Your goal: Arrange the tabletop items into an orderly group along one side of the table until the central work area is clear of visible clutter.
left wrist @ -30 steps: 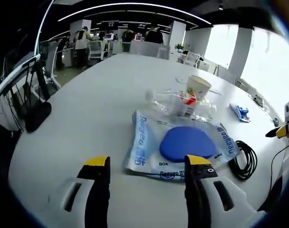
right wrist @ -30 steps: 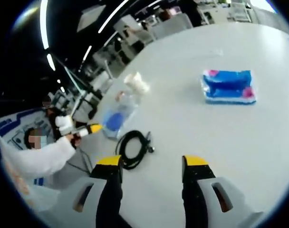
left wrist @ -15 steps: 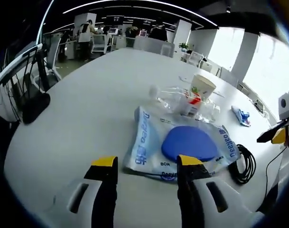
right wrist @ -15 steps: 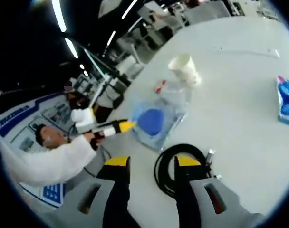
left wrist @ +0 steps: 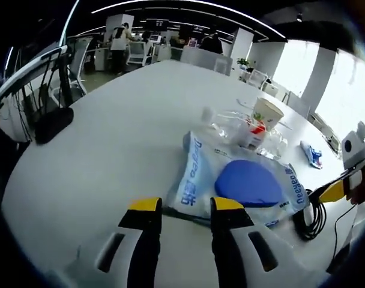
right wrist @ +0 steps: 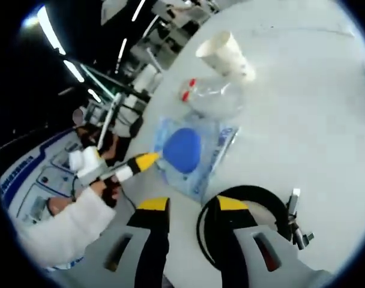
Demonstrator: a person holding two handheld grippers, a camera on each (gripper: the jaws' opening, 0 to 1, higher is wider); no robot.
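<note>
A clear plastic bag (left wrist: 197, 180) with blue print holds a blue disc (left wrist: 248, 183) and lies flat on the white table (left wrist: 110, 138). My left gripper (left wrist: 187, 207) is open, jaws narrowed, with the bag's near edge between the tips. Behind the bag lie a clear bottle (left wrist: 233, 126) and a paper cup (left wrist: 268, 113). A black cable coil (right wrist: 254, 193) lies under my right gripper (right wrist: 193, 207), which is open with the coil's left rim between its jaws. The right gripper view also has the bag (right wrist: 212, 153), the cup (right wrist: 221, 51), the bottle (right wrist: 215, 96) and the left gripper's yellow tip (right wrist: 143, 161).
A blue tissue packet (left wrist: 311, 156) lies far right on the table. A black object (left wrist: 50, 123) sits by the table's left edge, with chairs beyond. The cable's plug (right wrist: 293, 204) sticks out right of the coil. A white sleeve (right wrist: 68, 234) holds the left gripper.
Both grippers' jaws have narrowed. The left gripper has come up to the bag's near edge. The right gripper has swung away from the tissue packet and down onto the cable coil.
</note>
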